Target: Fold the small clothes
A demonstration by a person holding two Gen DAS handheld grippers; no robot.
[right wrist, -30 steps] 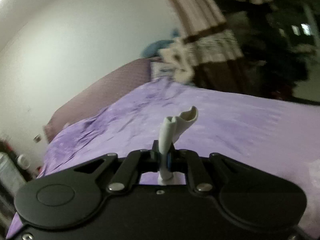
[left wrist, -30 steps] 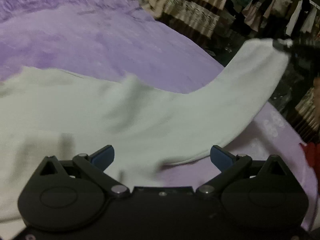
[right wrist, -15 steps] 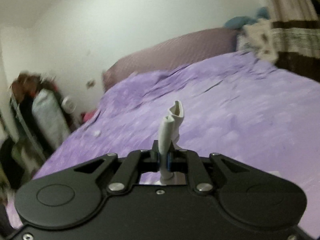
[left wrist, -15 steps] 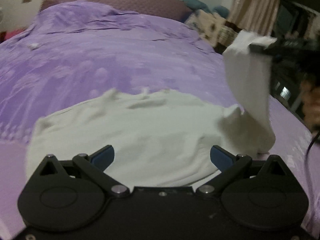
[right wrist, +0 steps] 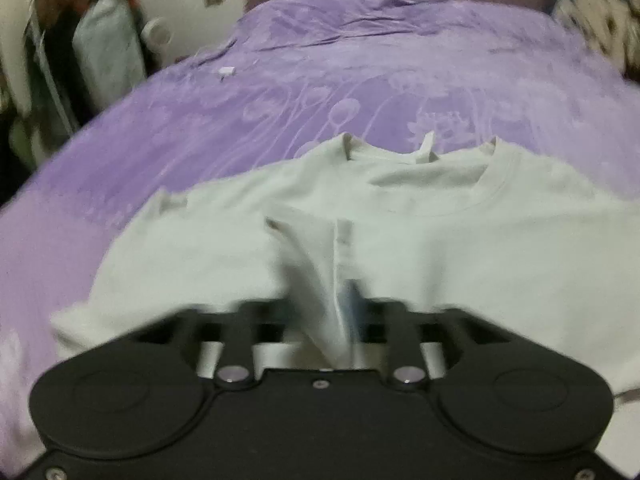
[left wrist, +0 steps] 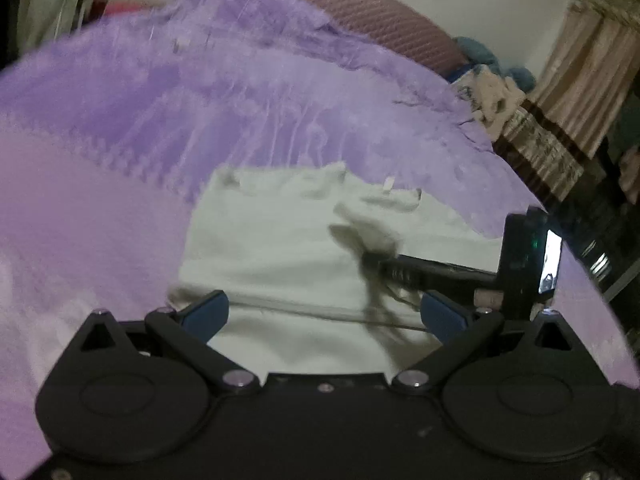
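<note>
My right tool (right wrist: 340, 300) clamps the shirt (right wrist: 460, 240), now down on the bed (right wrist: 320, 80); left tool (left wrist: 324, 312) gapes empty

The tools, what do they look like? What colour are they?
Both are black plastic. The left tool has two big round discs, silver screws, angled link arms and blue pads on its fingers. The right tool has the same black body, discs and silver screws; its tips are blurred. No sleeves or markings show.

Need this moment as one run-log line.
stage: sleeve fold | left gripper: open, above white shirt | right gripper: jaws shut on sleeve, over shirt body | surface: purple bedspread
</note>
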